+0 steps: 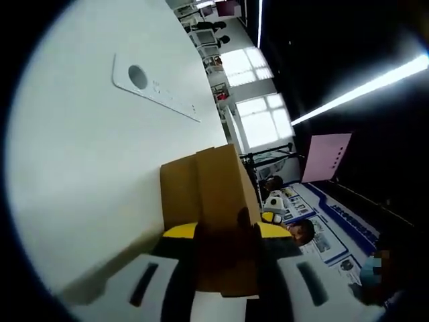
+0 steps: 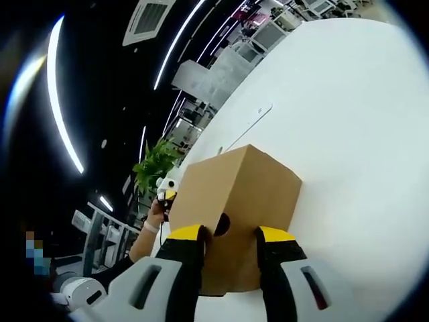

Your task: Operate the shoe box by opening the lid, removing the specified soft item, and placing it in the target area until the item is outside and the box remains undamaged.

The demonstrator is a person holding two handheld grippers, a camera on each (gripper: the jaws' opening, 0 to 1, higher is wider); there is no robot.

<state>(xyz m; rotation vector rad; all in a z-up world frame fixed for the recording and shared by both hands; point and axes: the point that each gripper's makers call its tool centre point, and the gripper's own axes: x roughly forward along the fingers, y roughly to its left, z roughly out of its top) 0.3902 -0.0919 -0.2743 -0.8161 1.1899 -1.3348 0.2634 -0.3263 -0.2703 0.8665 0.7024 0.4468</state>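
Cardboard meets metal on a white table (image 1: 80, 168): a brown shoe box (image 2: 238, 201) sits gripped from both ends by two hand-held grippers. In the right gripper view, the right gripper (image 2: 230, 236) has its yellow-tipped jaws set on either side of the near end of the box, pressing against the cardboard by a dark round finger hole; the lid is on. Beyond the box's far end, the person's hand (image 2: 153, 218) and the other gripper's yellow tip can be seen (partly hidden by the box). In the left gripper view, the left gripper (image 1: 228, 231) likewise pinches the opposite end of the shoe box (image 1: 208, 191), its jaws tight on the cardboard panel, with a similar dark hole between them. A flat white plate with a round grey opening (image 1: 154, 86) is set into the tabletop well beyond the box. A potted green plant (image 2: 155, 164) stands behind the table, under long ceiling light strips.
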